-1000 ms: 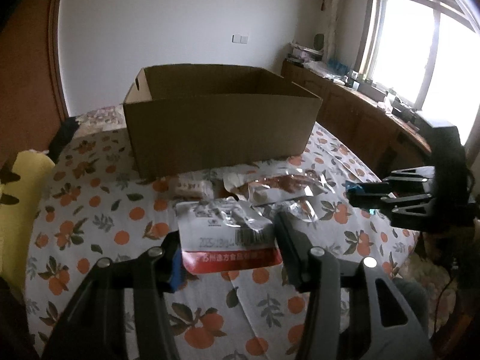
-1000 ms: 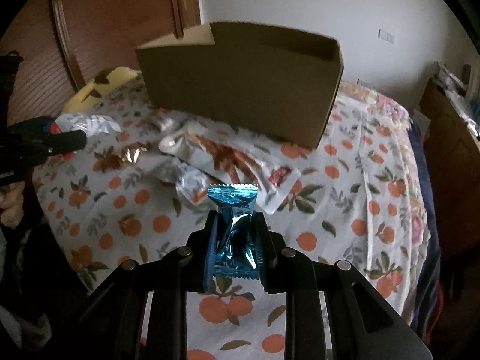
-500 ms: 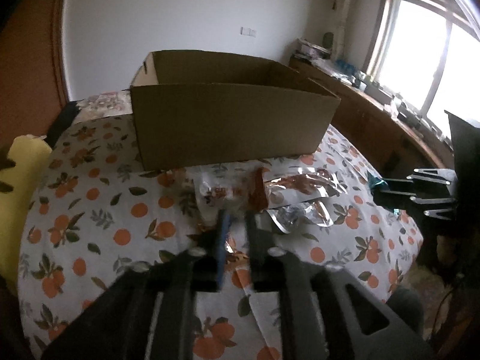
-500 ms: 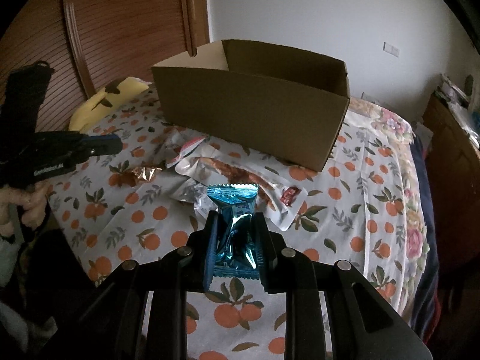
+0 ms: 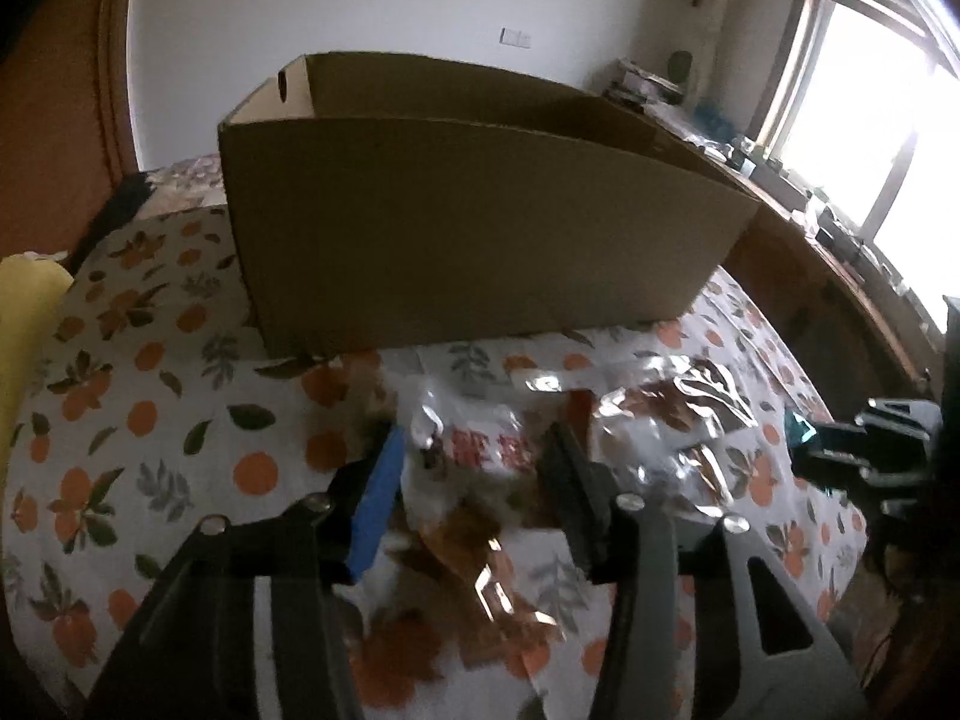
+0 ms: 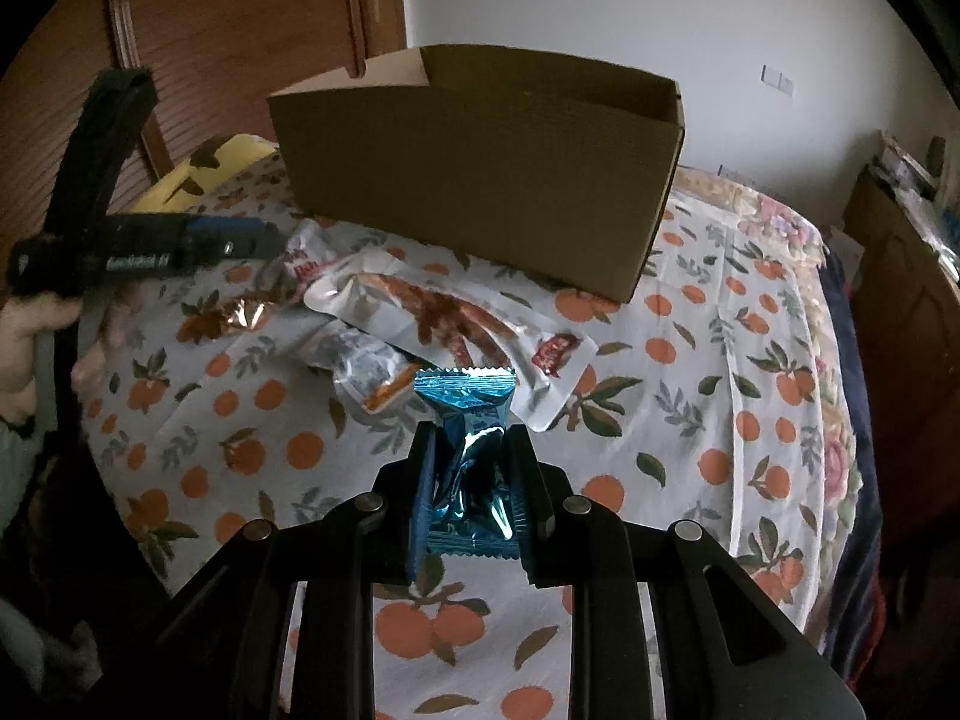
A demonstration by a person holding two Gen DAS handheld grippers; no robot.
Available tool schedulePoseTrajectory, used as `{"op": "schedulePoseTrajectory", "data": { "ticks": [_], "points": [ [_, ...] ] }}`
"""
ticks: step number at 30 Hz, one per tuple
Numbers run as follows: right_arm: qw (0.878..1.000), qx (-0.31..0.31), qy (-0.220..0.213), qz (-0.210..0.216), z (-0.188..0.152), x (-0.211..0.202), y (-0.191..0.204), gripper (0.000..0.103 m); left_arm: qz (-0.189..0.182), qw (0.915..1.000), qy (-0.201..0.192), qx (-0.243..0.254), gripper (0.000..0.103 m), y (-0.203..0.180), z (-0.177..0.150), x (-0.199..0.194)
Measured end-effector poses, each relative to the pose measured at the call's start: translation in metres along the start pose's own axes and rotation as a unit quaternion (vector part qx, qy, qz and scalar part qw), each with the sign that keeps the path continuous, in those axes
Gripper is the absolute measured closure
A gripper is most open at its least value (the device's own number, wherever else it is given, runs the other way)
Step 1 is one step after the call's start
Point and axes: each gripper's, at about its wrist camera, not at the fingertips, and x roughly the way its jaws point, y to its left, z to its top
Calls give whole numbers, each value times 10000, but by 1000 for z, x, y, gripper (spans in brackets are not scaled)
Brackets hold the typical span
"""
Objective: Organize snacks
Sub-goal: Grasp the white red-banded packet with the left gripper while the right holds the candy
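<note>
An open cardboard box (image 5: 480, 222) stands at the back of the bed; it also shows in the right wrist view (image 6: 480, 174). My left gripper (image 5: 480, 468) is open, its jaws either side of a white-and-red snack packet (image 5: 480, 444) lying in front of the box. A crinkled gold wrapper (image 5: 480, 570) lies below it. My right gripper (image 6: 471, 480) is shut on a blue foil snack packet (image 6: 471, 420), held above the bedspread. A long clear packet of reddish snacks (image 6: 444, 312) and a small silver packet (image 6: 372, 372) lie between the grippers.
The orange-print bedspread (image 6: 690, 396) covers the bed. A yellow pillow (image 5: 24, 324) lies at the left edge. A wooden cabinet (image 5: 840, 300) with clutter runs along the window side. My left gripper also shows in the right wrist view (image 6: 258, 240).
My left gripper shut half a second ago and now stands open around the white-and-red packet, closer to the box. My right gripper keeps the blue packet and has moved slightly toward the box.
</note>
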Motion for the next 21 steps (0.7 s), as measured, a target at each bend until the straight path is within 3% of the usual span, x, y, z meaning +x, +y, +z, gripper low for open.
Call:
{"op": "schedulePoseTrajectory", "data": {
  "ticks": [7,14,16,20,21],
  "points": [
    [9999,47,-44,114,1,9,-8,82,-32,9992,383,-93,51,7,2,34],
    [9997,2,-76,233,4,15,-7,81,105,9995,307,-23,51,6,5,43],
    [9997,9,-79,251,4,16,-7,81,218,9993,262,141,60,3,3,43],
    [9997,18,-59,242,4,19,-6,81,-7,9998,209,-17,96,11,0,34],
    [9997,23,-51,244,4,20,-5,81,39,9998,194,-10,98,12,-2,31]
  ]
}}
